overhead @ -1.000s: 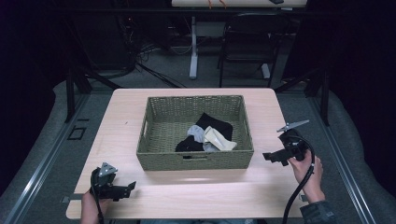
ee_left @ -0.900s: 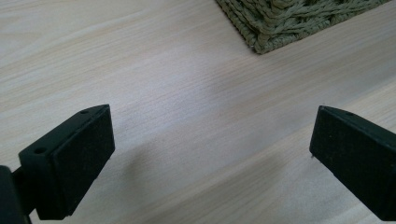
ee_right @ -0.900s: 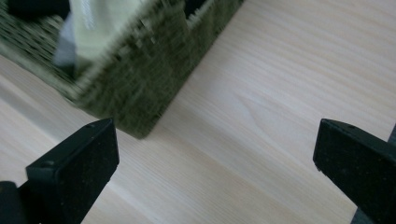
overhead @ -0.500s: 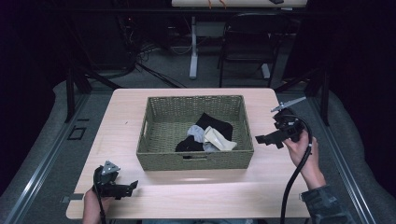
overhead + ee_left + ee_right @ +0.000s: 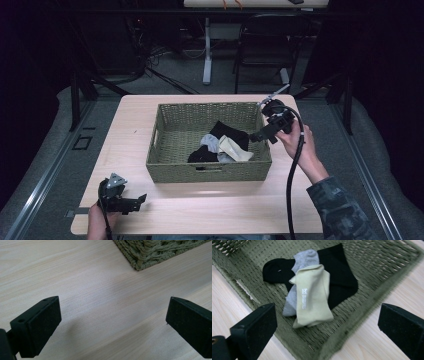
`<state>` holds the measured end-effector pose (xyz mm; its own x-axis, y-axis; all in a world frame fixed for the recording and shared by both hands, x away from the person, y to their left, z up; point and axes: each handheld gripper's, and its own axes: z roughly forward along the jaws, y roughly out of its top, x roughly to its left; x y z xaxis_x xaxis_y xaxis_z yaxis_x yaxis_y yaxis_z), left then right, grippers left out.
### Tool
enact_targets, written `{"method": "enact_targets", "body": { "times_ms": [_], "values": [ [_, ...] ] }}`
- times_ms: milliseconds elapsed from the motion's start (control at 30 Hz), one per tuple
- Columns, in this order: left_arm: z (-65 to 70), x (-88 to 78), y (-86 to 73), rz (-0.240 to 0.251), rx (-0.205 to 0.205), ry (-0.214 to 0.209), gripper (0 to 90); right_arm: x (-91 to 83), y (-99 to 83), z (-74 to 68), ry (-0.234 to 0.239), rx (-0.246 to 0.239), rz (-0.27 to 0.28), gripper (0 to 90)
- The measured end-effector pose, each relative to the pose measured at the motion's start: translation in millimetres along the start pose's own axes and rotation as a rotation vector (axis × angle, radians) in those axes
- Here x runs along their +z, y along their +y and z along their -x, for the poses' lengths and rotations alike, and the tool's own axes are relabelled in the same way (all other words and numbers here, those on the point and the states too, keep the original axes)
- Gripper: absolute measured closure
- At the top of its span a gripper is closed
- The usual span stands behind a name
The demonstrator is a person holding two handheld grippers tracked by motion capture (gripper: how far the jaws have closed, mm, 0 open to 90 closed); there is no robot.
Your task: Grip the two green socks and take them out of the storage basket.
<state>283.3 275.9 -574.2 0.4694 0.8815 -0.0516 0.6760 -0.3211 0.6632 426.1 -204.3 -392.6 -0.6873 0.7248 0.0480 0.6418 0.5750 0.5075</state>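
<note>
From the high view, a green woven basket [image 5: 172, 162] sits in the middle of the table [image 5: 130, 125]. Inside it, toward its right side, lies a small pile of socks: a cream sock [image 5: 235, 149], a grey sock [image 5: 209, 142] and black socks [image 5: 231, 132]. The right gripper [image 5: 256, 136] hangs over the right rim of the basket, held up by a hand [image 5: 299, 145], and it points down at the pile. It is not touching the socks. The left gripper [image 5: 141, 199] rests low near the front left corner of the table, well apart from the basket.

In the left gripper view, the 2 black fingers [image 5: 37, 325] are spread wide with nothing between them. Bare table wood [image 5: 100, 302] lies under them. A corner of the basket [image 5: 147, 252] shows at the top, apart from the fingers.

In the right gripper view, the 2 fingers [image 5: 254, 327] are spread wide too and hold nothing. Past them, the cream sock [image 5: 313, 295] lies on top of the grey sock [image 5: 305, 257], and both lie across the black socks [image 5: 337, 272] on the basket floor. The basket rim [image 5: 352, 322] runs between the fingers, with table wood on both sides.
</note>
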Motion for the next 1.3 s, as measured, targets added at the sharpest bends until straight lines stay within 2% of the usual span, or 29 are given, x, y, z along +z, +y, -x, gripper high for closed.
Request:
{"method": "enact_targets", "body": {
  "times_ms": [67, 100, 233, 500, 533, 567, 700, 733, 800, 933, 967, 1133, 1200, 1267, 1300],
  "values": [
    [-0.4, -0.3, -0.2, -0.001, 0.003, 0.001, 0.0, 3.4, 4.2, -1.5, 0.013, -0.009, -0.011, 2.2],
    [-0.5, -0.6, -0.5, -0.001, 0.001, -0.002, 0.0, 11.2, 11.7, -6.0, 0.015, -0.011, -0.03, 3.9],
    [-0.8, -1.1, -1.0, 0.017, -0.005, -0.011, 0.0, 29.5, 23.2, -13.4, 0.017, -0.032, -0.078, 8.3],
    [-1.2, -1.7, -1.0, 0.019, -0.007, -0.014, 0.0, 66.9, 29.2, -19.2, 0.032, -0.017, -0.158, 17.8],
    [-1.2, -1.7, -1.0, 0.019, -0.007, -0.014, 0.0, 66.9, 29.2, -19.2, 0.032, -0.017, -0.158, 17.8],
    [-1.1, -1.4, -1.0, 0.019, -0.007, -0.014, 0.0, 75.6, 29.0, -19.9, 0.039, -0.021, -0.185, 21.0],
    [-1.1, -1.4, -0.8, 0.019, -0.005, -0.014, 0.0, 87.6, 28.8, -23.0, 0.04, -0.035, -0.235, 25.1],
    [-1.1, -1.3, -0.8, 0.019, -0.005, -0.014, 0.0, 89.9, 28.1, -24.7, 0.043, -0.025, -0.227, 26.1],
    [-1.1, -1.2, -0.8, 0.019, -0.005, -0.014, 0.0, 94.1, 28.3, -26.1, 0.043, -0.047, -0.252, 31.2],
    [-1.1, -1.3, -0.9, 0.018, -0.006, -0.012, 0.0, 99.7, 28.1, -29.7, 0.043, -0.053, -0.277, 34.8],
    [-1.1, -1.5, -0.9, 0.018, -0.004, -0.013, 0.0, 104.4, 27.7, -32.0, 0.023, -0.053, -0.301, 42.6],
    [-1.0, -1.5, -0.8, 0.017, -0.003, -0.013, 0.0, 111.6, 26.1, -32.4, 0.022, -0.044, -0.325, 46.5],
    [-1.1, -1.4, -0.9, 0.018, -0.003, -0.014, 0.0, 117.2, 24.6, -33.2, 0.03, -0.047, -0.358, 53.0],
    [-1.0, -1.4, -0.9, 0.018, -0.004, -0.013, 0.0, 120.5, 23.5, -34.5, 0.031, -0.045, -0.369, 56.7],
    [-1.0, -1.4, -0.8, 0.016, -0.002, -0.013, 0.0, 122.7, 22.7, -35.2, 0.026, -0.049, -0.37, 62.0]
  ]
}}
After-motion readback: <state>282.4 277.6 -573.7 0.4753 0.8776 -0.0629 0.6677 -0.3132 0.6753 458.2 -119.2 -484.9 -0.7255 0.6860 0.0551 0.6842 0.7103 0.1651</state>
